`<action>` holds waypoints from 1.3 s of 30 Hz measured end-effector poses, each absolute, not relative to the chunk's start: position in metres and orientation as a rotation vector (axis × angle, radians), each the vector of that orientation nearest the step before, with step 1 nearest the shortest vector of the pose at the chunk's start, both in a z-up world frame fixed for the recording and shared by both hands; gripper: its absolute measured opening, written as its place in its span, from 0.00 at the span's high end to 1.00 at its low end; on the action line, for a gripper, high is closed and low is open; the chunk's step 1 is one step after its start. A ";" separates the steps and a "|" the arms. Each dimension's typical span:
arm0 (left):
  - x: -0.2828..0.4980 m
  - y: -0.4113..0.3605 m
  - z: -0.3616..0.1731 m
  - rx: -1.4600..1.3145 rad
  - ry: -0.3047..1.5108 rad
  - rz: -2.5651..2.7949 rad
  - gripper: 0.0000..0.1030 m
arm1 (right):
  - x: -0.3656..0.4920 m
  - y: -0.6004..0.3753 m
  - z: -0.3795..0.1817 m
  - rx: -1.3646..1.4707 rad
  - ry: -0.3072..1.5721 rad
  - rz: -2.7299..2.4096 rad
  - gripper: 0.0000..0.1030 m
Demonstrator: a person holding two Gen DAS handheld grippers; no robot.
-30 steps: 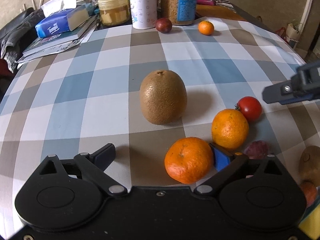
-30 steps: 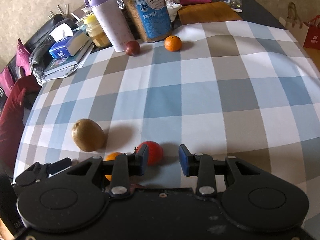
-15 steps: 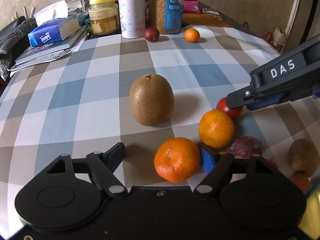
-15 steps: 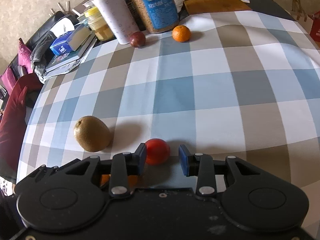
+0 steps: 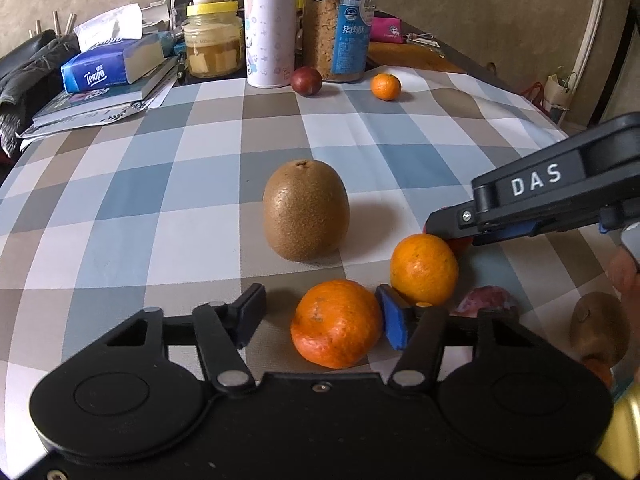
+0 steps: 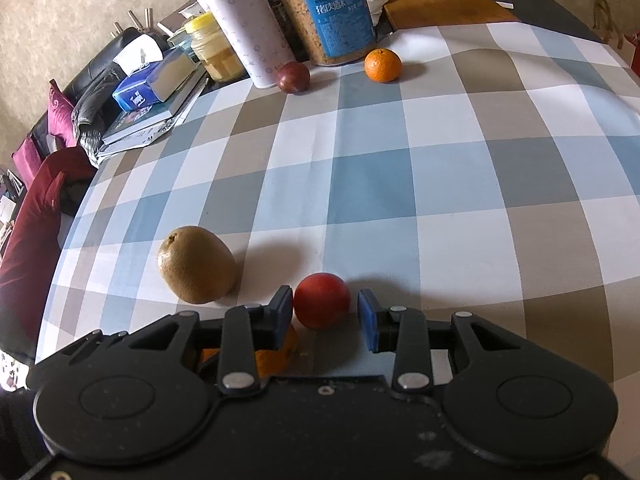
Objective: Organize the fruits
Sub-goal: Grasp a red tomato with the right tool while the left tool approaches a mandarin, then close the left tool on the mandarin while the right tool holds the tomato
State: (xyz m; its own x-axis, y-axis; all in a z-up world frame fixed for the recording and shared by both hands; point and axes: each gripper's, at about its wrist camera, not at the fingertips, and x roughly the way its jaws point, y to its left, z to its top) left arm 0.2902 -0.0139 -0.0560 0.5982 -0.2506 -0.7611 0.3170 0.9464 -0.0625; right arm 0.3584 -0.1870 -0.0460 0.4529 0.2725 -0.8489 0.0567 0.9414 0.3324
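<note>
We have fruit gathered near us. Our left gripper (image 5: 320, 314) is closing around a mandarin (image 5: 337, 322), unclamped; our right gripper (image 6: 325, 314), opening slightly, straddles a tomato (image 6: 322, 299). At twelve o'clock, a small mandarin (image 6: 382, 64) and dark passion fruit (image 6: 293, 77) await.

1. I see a woven, matt blue, grey and white checked cloth (image 5: 120, 200) covering the table.
2. The brown oval kiwi (image 5: 306, 210) at frame centre looks fuzzy and rough.
3. The orange mandarin (image 5: 336, 322) at lower centre has dimpled, slightly shiny peel.
4. The red round tomato (image 6: 322, 300) looks smooth.
5. My black gripper bodies (image 6: 320, 420) look like matt plastic.
</note>
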 end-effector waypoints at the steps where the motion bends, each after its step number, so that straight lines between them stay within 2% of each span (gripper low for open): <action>1: 0.290 -0.015 -0.056 0.086 0.868 -0.330 0.39 | 0.359 -0.186 -0.047 0.328 1.099 0.138 0.64; 6: 0.289 -0.014 -0.055 0.079 0.867 -0.348 0.44 | 0.357 -0.177 -0.049 0.257 1.084 0.130 0.65; 15: 0.289 -0.013 -0.055 0.078 0.868 -0.354 0.44 | 0.353 -0.171 -0.047 0.200 1.054 0.119 0.66; 30: 0.289 -0.009 -0.053 0.072 0.903 -0.351 0.37 | 0.352 -0.173 -0.048 0.212 1.048 0.091 0.66; 33: 0.289 -0.008 -0.052 0.057 0.903 -0.368 0.44 | 0.352 -0.173 -0.048 0.211 1.045 0.090 0.66; 34: 0.288 -0.008 -0.052 0.051 0.906 -0.387 0.50 | 0.352 -0.173 -0.049 0.214 1.045 0.089 0.66; 39: 0.287 -0.011 -0.052 0.063 0.898 -0.383 0.50 | 0.350 -0.175 -0.047 0.217 1.033 0.077 0.66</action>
